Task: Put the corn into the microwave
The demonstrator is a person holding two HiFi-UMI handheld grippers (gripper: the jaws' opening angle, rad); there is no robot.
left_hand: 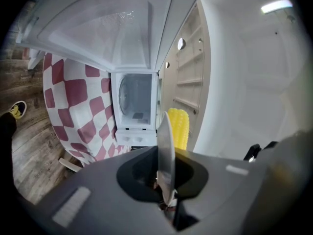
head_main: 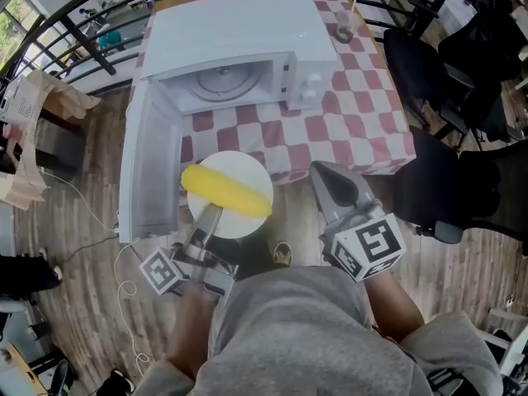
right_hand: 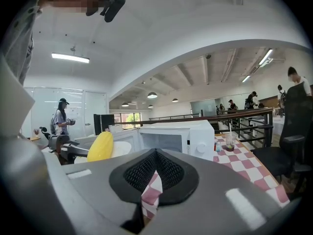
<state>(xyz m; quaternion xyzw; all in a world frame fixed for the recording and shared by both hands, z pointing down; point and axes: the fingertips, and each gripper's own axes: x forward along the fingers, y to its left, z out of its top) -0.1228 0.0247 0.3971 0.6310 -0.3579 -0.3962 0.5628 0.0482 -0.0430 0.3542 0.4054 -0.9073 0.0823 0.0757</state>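
Corn (head_main: 226,191): one bare cob, bright yellow, no husk, lying on its side across a white plate (head_main: 241,165). Long axis runs roughly 10 to 4 o'clock in the head view. Rows of kernels show in the left gripper view (left_hand: 178,127). It covers the near half of the plate; the far half is bare.

Left gripper (head_main: 206,219) is clenched on the plate's near rim at 6 o'clock; in its own view the rim (left_hand: 165,148) stands edge-on between the jaws. Plate and corn are held in the air off the table's front edge, over the wooden floor (head_main: 91,246), at 6 o'clock of the microwave (head_main: 239,35). Corn not inside yet.

Microwave is white and sits on a red-and-white checked tablecloth (head_main: 363,114), at 12 o'clock in the head view. Its door (head_main: 148,163) is swung open toward 9 o'clock, and the round glass tray (head_main: 223,81) inside is bare.

Right gripper (head_main: 334,184) is at 3 o'clock of the plate, well apart from it, jaws pressed together on nothing.

A cup (head_main: 343,30) stands at 2 o'clock of the microwave.
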